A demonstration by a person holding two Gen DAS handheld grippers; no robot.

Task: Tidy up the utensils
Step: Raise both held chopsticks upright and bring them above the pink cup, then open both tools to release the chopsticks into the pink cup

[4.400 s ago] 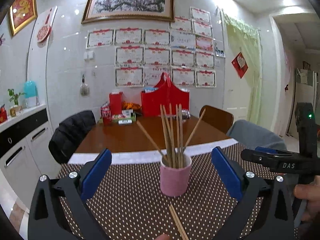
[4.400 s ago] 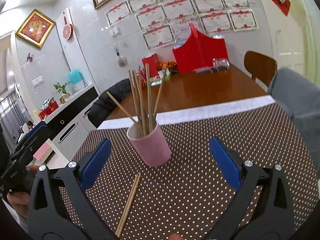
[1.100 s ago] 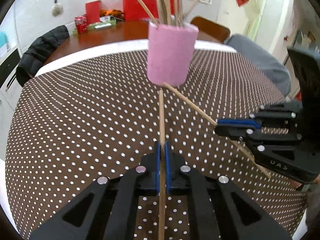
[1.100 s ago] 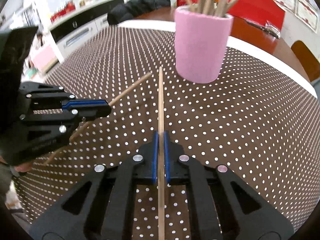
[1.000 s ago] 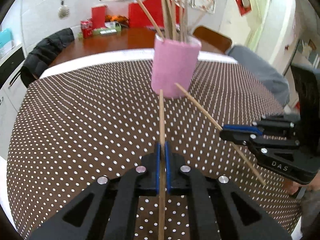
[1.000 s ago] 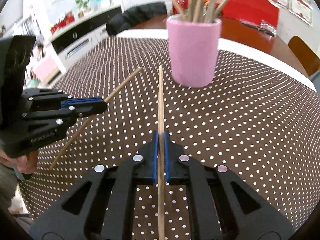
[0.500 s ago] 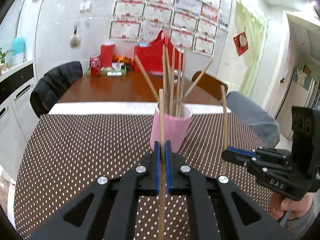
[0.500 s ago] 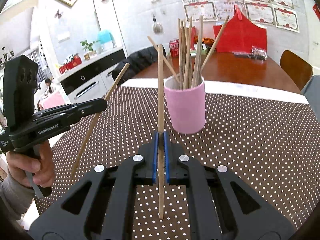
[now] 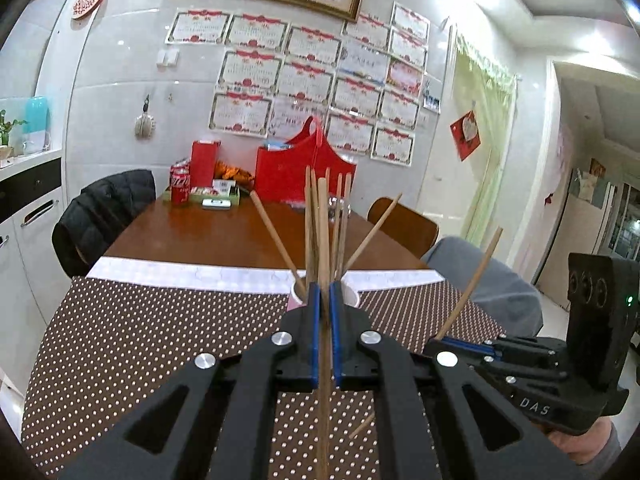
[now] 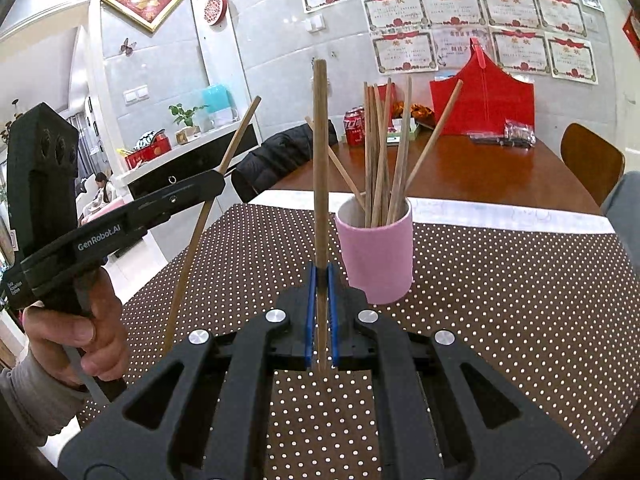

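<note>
Polka-dot cloth (image 10: 520,320) fills the lower frame, with the pink cup (image 10: 376,256) at centre holding chopsticks. Left gripper (image 9: 325,308) and right gripper (image 10: 319,292), jaws pressed together, each pinch one chopstick (image 9: 323,232) (image 10: 320,140) upright. Risk: the tall sticks may catch those splayed in the cup, tipping it, or swivel in their narrow grips.

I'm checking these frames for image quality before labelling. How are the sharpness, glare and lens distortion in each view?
Left wrist view: strong fisheye bend, dark corners, ceiling lights blown out; the held chopstick blurs close to the lens. Right wrist view: same curvature; pink cup and dotted tablecloth are sharp, with mild glare on the wall tiles.
</note>
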